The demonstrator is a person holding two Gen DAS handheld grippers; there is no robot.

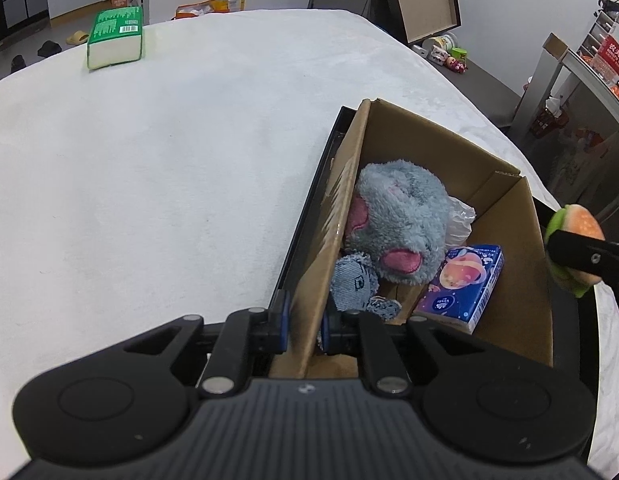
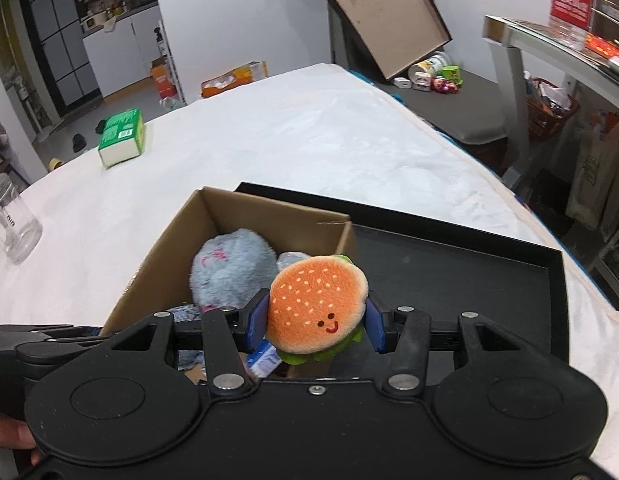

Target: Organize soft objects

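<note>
The left gripper (image 1: 303, 330) is clamping nearly shut on the near left wall of the cardboard box (image 1: 337, 216), one blue pad pressing outside the wall and the other inside it. The box is sitting on a black tray (image 2: 461, 276), which is lying on the counter (image 1: 169, 160) covered with a white fluffy cloth.

The right gripper (image 2: 315, 322) is standing partly open around a plush hamburger (image 2: 319, 302), its blue pads squeezing the toy from both sides. The hamburger is showing its orange bun with a small smiling face toward the camera, green felt lettuce poking out beneath. In the right wrist view it is hanging over the near right corner of the box; from the left wrist view the same toy (image 1: 575, 240) is appearing past the box's right wall.

Inside the box a grey plush mouse (image 1: 397, 224) with pink ears is lying against the left wall, a denim toy (image 1: 355, 282) is sitting just beside it toward the near end, and a purple tissue pack (image 1: 463, 284) is leaning near the right wall. Some clear plastic (image 1: 461, 216) is showing behind the mouse.

Well apart, toward the far left of the counter, a green tissue pack (image 1: 115, 36) is lying on its side. A clear glass mug (image 2: 13, 224) is standing at the left edge in the right wrist view
</note>
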